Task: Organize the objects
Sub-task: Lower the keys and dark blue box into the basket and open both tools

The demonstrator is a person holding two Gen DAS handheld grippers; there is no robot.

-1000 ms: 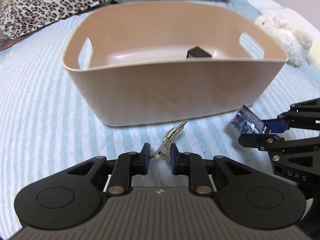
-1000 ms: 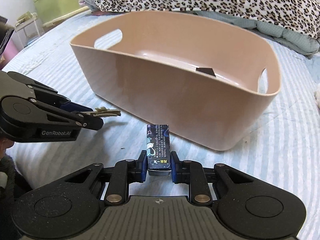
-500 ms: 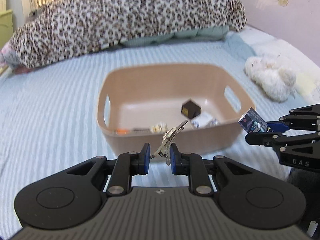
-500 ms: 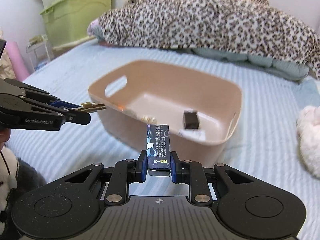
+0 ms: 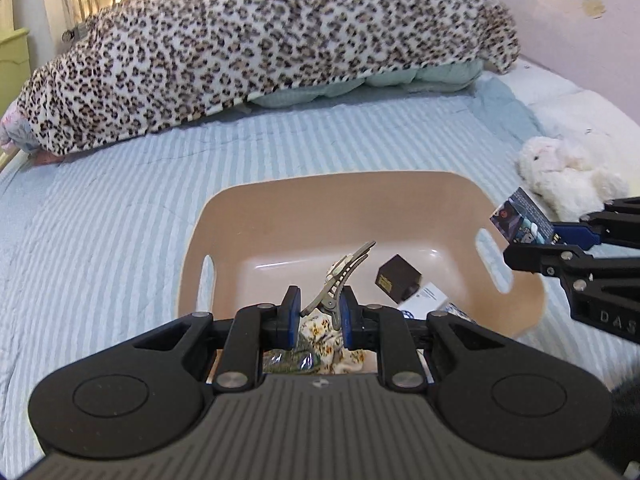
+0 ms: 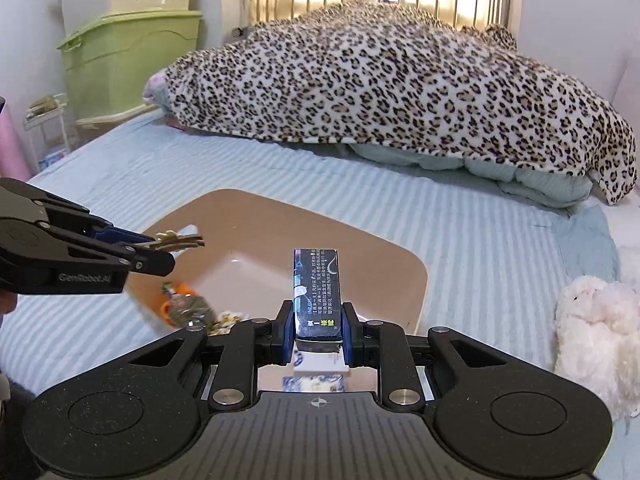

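A tan plastic basket [image 5: 400,184] sits on the striped bed; it also shows in the right wrist view [image 6: 280,208]. My left gripper [image 5: 320,312] is shut on a metal hair clip [image 5: 340,276] and holds it above the basket's near side. My right gripper [image 6: 318,330] is shut on a small dark printed box [image 6: 318,288], also above the basket; that box also shows in the left wrist view [image 5: 520,218]. Inside the basket lie a dark cube box [image 5: 398,278], a white packet [image 5: 426,298], a patterned cloth [image 5: 320,350] and an orange-topped item [image 6: 180,300].
A leopard-print blanket [image 5: 260,44] lies across the far side of the bed. A white plush toy [image 6: 592,332] lies to the right of the basket. Green and cream storage bins [image 6: 128,52] stand at the far left beside the bed.
Both grippers have risen from bed level beside the basket and moved forward over it, each still holding its object. The basket's contents have come into view.
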